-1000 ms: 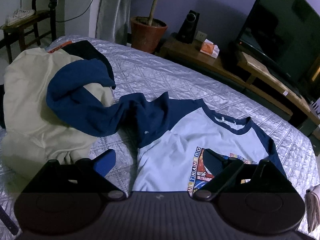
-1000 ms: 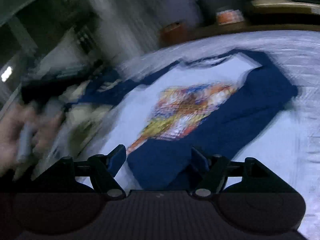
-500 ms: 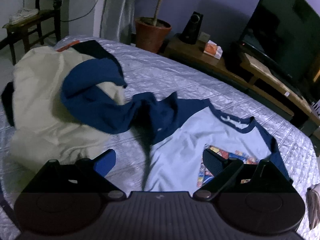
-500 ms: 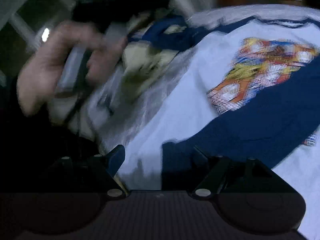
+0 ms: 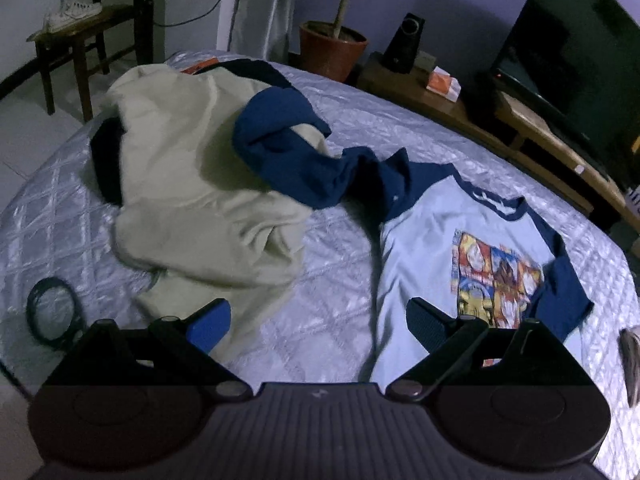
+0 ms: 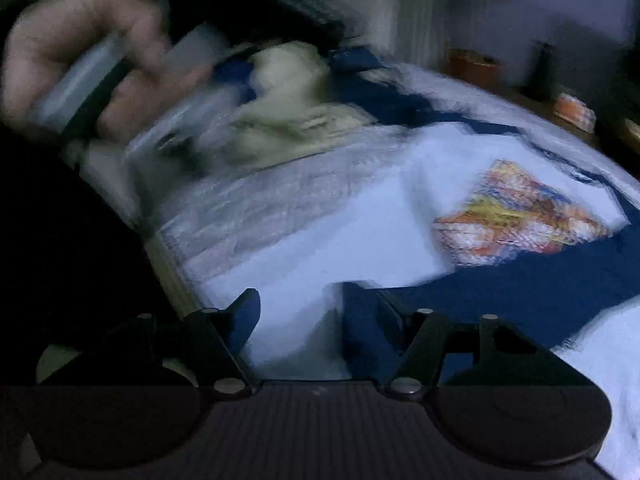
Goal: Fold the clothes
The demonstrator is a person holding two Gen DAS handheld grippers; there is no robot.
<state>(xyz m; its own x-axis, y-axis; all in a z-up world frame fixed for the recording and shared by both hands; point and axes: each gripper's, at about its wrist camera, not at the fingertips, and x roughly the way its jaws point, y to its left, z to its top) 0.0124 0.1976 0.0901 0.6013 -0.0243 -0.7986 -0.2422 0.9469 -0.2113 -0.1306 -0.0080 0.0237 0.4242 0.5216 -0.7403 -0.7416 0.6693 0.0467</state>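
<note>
A pale blue T-shirt [image 5: 420, 248] with navy sleeves and a bright printed panel lies spread on the quilted silver bedspread [image 5: 340, 288]. From the left wrist view, one navy sleeve [image 5: 320, 176] runs from the shirt's shoulder up onto a crumpled cream garment [image 5: 192, 184] lying beside the shirt, and the other navy sleeve [image 5: 568, 288] is folded in over the print's far edge. Beyond the shirt, only this view shows a terracotta pot [image 5: 332, 48], a dark speaker [image 5: 404, 44] and a television [image 5: 572, 52] on a low wooden bench.

The left gripper [image 5: 316, 320] hovers above the shirt's hem side with its jaws spread wide, holding nothing.

The right wrist view is badly blurred. It alone shows a hand [image 6: 76, 56] wrapped around the other tool's handle, above the cream garment. The right gripper [image 6: 300, 312] sits low at the shirt's hem, jaws spread, with pale cloth and a navy fold between them; whether they touch the cloth, I cannot tell.
</note>
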